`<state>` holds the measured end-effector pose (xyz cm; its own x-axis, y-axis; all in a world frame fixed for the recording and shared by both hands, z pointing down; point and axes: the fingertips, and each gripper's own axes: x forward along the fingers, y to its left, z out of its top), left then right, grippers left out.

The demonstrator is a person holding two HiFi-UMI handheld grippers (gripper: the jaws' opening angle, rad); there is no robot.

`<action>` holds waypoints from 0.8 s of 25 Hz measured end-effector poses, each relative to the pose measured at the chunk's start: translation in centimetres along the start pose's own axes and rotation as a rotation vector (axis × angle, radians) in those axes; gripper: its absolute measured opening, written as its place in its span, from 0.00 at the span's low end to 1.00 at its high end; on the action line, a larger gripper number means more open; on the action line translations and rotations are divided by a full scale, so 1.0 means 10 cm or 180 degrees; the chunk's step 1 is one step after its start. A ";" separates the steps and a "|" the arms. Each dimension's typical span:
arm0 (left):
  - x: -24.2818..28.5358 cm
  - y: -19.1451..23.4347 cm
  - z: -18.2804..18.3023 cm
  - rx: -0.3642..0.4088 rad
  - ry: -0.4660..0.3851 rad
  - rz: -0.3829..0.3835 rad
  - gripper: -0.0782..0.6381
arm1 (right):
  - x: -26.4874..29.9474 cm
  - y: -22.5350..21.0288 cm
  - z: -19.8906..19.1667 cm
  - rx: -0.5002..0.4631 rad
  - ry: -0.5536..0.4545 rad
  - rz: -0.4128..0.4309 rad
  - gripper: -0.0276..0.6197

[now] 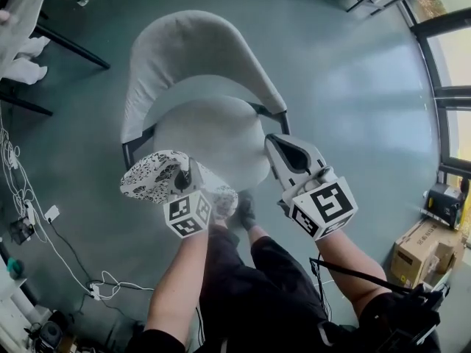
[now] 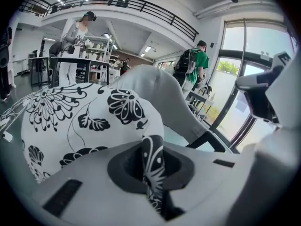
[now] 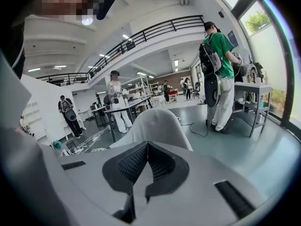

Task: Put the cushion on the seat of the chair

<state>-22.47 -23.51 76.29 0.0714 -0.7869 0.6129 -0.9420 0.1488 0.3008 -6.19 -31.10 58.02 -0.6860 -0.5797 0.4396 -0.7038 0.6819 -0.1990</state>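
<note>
A grey upholstered chair stands below me, with a curved backrest (image 1: 184, 46) and a round seat (image 1: 213, 134). A white cushion (image 1: 151, 175) with a black flower print hangs at the seat's front left edge. My left gripper (image 1: 184, 176) is shut on a fold of it. In the left gripper view the cushion (image 2: 80, 121) fills the left half, its cloth pinched in the left gripper (image 2: 153, 159), with the backrest (image 2: 164, 93) behind. My right gripper (image 1: 276, 140) hovers at the seat's right edge, shut and empty. The right gripper (image 3: 146, 147) points at the backrest (image 3: 153, 126).
Dark table legs (image 1: 70, 46) stand at the far left. Cables and a power strip (image 1: 96, 289) lie on the floor at left. A cardboard box (image 1: 416, 252) sits at right, near the windows. A person in a green shirt (image 3: 218, 55) stands by a table beyond the chair.
</note>
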 end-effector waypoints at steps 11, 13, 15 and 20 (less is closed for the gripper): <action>0.89 -0.08 0.15 0.0196 0.0162 -0.0135 0.13 | -0.04 -0.43 -0.11 0.0119 0.0005 -0.0384 0.06; 1.03 -0.09 0.19 0.0324 0.0142 -0.0189 0.13 | -0.04 -0.50 -0.17 0.0164 0.0021 -0.0450 0.06; 1.16 -0.11 0.21 0.0425 0.0162 -0.0227 0.13 | -0.02 -0.56 -0.22 0.0225 0.0040 -0.0488 0.06; 1.49 -0.34 0.25 0.0494 0.0178 -0.0380 0.13 | -0.03 -0.71 -0.30 0.0271 0.0055 -0.0556 0.06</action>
<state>-19.05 -37.22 82.62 0.1996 -0.7584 0.6205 -0.9647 -0.0410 0.2603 -0.44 -34.47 61.93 -0.5494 -0.6777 0.4888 -0.8254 0.5311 -0.1914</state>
